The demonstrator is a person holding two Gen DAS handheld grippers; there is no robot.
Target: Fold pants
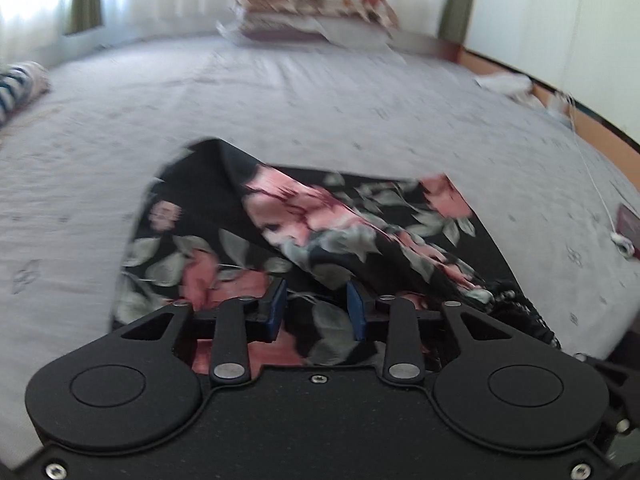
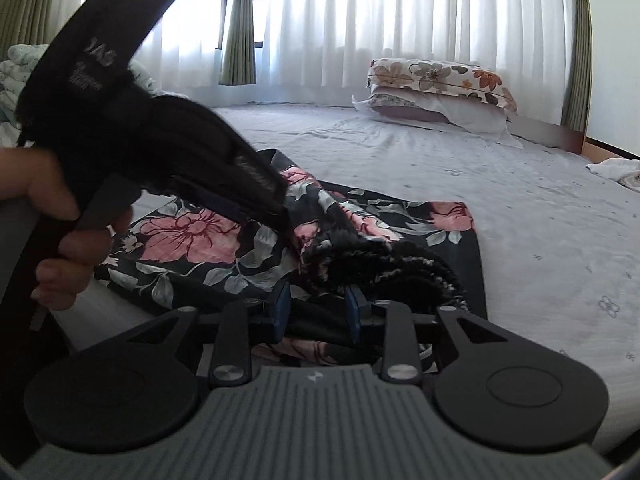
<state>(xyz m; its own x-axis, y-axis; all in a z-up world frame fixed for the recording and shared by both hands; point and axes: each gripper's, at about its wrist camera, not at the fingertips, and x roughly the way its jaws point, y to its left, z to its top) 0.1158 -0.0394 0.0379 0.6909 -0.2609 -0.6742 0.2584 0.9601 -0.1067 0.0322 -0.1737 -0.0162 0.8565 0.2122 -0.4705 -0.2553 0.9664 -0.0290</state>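
Black pants (image 1: 320,216) with pink flowers and grey leaves lie rumpled on the pale bed sheet (image 1: 280,100). A raised fold of them runs up to my left gripper (image 1: 316,308), and cloth fills the gap between its blue pads (image 1: 276,308). In the right wrist view the pants (image 2: 188,236) spread to the left, with the dark gathered waistband (image 2: 384,264) just ahead. My right gripper (image 2: 317,312) has bunched dark cloth between its pads. The left gripper (image 2: 280,208), held by a hand (image 2: 68,248), comes down onto the pants from the left.
Two stacked pillows (image 2: 436,80) lie at the bed's far end below white curtains. A white cloth (image 2: 612,168) sits at the right edge. A white cable (image 1: 596,184) and a small dark object (image 1: 630,224) lie on the right. Folded bedding (image 1: 20,80) is at the left.
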